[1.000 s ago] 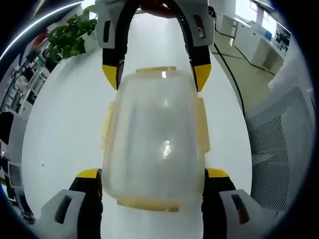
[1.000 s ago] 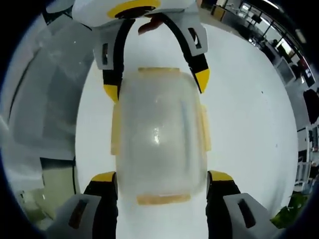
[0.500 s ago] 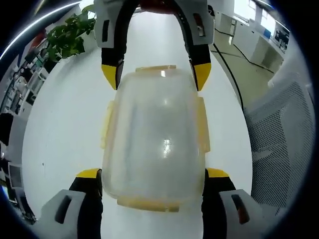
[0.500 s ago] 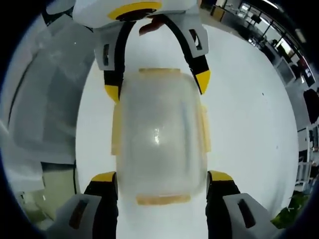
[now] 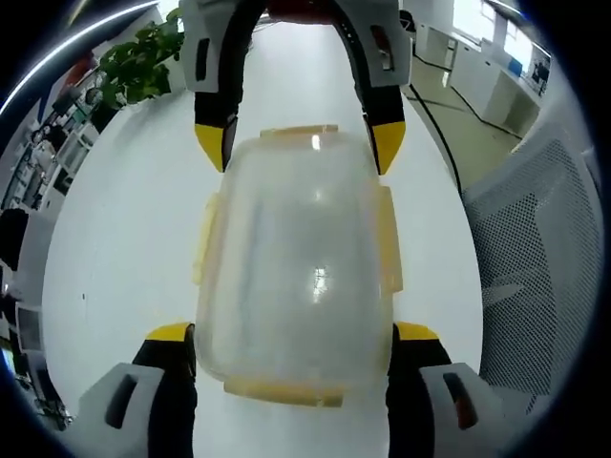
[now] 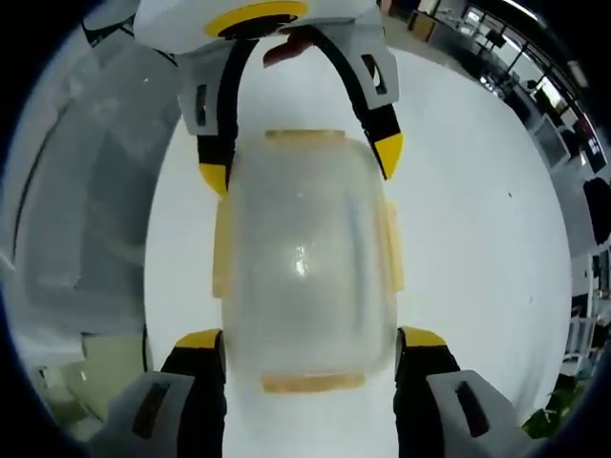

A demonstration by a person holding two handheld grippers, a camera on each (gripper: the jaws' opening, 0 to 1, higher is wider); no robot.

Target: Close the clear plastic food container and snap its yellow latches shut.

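The clear plastic food container (image 5: 296, 258) (image 6: 305, 258) hangs lid-on above the white table, held at both ends. Pale yellow latches (image 5: 284, 389) (image 6: 312, 382) lie flat along its short ends and its long sides (image 5: 387, 239) (image 6: 221, 248). In the left gripper view my left gripper (image 5: 296, 334) clamps the near end with its yellow-tipped jaws against both sides, and my right gripper (image 5: 299, 148) grips the far end from above. The right gripper view mirrors this: the right gripper (image 6: 310, 339) is on the near end, the left gripper (image 6: 298, 157) on the far one.
A white table (image 5: 124, 239) (image 6: 477, 239) spreads under the container. A potted plant (image 5: 134, 72) stands at its far left corner. A grey mesh chair (image 5: 535, 258) (image 6: 76, 191) sits beside the table. Office desks line the background.
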